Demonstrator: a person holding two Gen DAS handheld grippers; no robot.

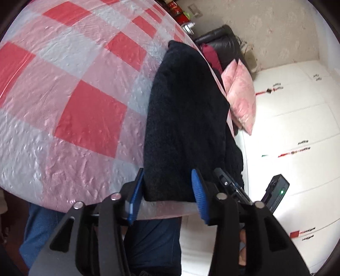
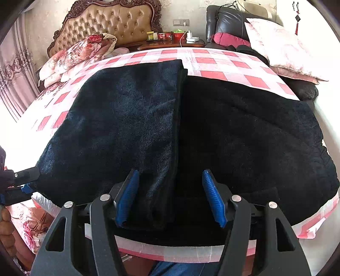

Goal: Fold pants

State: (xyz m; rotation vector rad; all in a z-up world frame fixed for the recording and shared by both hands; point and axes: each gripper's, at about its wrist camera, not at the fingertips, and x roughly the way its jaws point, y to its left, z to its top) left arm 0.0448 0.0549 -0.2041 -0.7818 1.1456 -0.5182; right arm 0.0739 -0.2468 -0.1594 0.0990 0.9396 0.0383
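Observation:
Black fleecy pants (image 2: pixel 136 118) lie on the red-and-white checked, plastic-covered table (image 2: pixel 212 61), partly folded, with one layer laid over the left half and a fold edge down the middle. My right gripper (image 2: pixel 170 195) is open, its blue pads either side of that fold edge at the near table edge. My left gripper (image 1: pixel 165 193) is open around the near left corner of the pants (image 1: pixel 182 118); it shows at the left edge of the right wrist view (image 2: pixel 23 180). The right gripper shows in the left wrist view (image 1: pixel 229 182).
A bed with a tufted headboard (image 2: pixel 110 23) and floral bedding (image 2: pixel 80 51) lies behind the table. A dark leather chair (image 2: pixel 225 19) with pink cushions (image 2: pixel 282 48) stands at the right. White cabinets (image 1: pixel 297 127) are beyond. My jeans-clad legs (image 1: pixel 148 244) are under the near edge.

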